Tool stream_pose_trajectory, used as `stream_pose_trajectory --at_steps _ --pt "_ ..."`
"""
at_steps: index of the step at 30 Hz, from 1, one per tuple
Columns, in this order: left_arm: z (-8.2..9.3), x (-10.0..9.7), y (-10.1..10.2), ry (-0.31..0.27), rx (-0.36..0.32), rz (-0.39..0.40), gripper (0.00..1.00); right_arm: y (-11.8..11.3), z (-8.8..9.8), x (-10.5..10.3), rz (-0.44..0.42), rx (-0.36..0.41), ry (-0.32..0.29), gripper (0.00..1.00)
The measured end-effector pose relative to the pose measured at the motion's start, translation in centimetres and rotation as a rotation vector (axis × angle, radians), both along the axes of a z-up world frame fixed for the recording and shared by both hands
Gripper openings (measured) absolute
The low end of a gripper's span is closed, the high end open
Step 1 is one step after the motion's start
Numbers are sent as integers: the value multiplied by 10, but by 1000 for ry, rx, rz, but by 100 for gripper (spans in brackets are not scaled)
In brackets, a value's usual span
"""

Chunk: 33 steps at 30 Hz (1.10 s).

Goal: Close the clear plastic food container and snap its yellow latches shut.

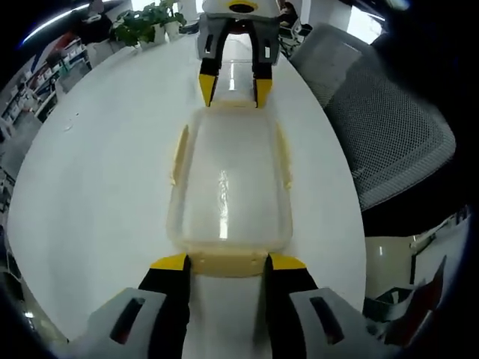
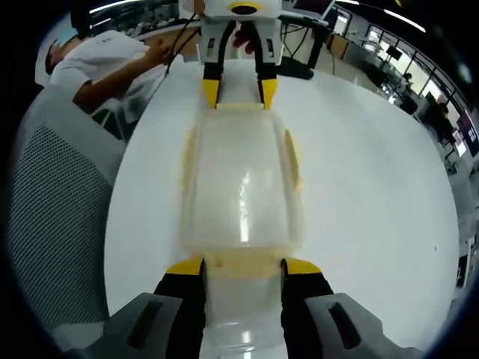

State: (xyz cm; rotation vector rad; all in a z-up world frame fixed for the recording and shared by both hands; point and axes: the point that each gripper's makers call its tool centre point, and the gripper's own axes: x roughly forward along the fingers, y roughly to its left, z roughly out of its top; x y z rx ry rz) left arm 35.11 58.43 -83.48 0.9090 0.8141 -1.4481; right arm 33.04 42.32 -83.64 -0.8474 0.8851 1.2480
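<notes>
The clear plastic food container (image 1: 228, 187) (image 2: 241, 187) lies lengthwise on the white table (image 1: 97, 187) with its lid on. Pale yellow latches run along its long sides (image 1: 179, 153) (image 2: 293, 157). In the left gripper view my left gripper (image 1: 228, 263) is open at the near end, its yellow-tipped jaws on either side of the yellow end latch (image 1: 227, 265). My right gripper (image 1: 233, 88) is at the far end, straddling that end's latch. The right gripper view mirrors this: right gripper (image 2: 243, 268) open around its near end latch (image 2: 243, 263), left gripper (image 2: 238, 90) opposite.
A grey mesh office chair (image 1: 382, 134) (image 2: 52, 209) stands close to the table edge. A potted plant (image 1: 146, 22) sits at the table's far end. A person in a white shirt (image 2: 97, 63) leans at the table beyond the container. A desk with monitors (image 2: 307, 37) stands behind.
</notes>
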Motion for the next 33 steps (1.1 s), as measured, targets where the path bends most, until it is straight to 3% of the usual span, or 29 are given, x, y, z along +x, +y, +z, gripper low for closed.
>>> stream_pose_trajectory --at_steps 21,33 --pt "7 -5 -3 1 -29 15 38 -2 8 -2 4 14 -3 38" --pt "19 -9 -4 -6 -45 23 38 -4 22 -5 9 30 -14 38"
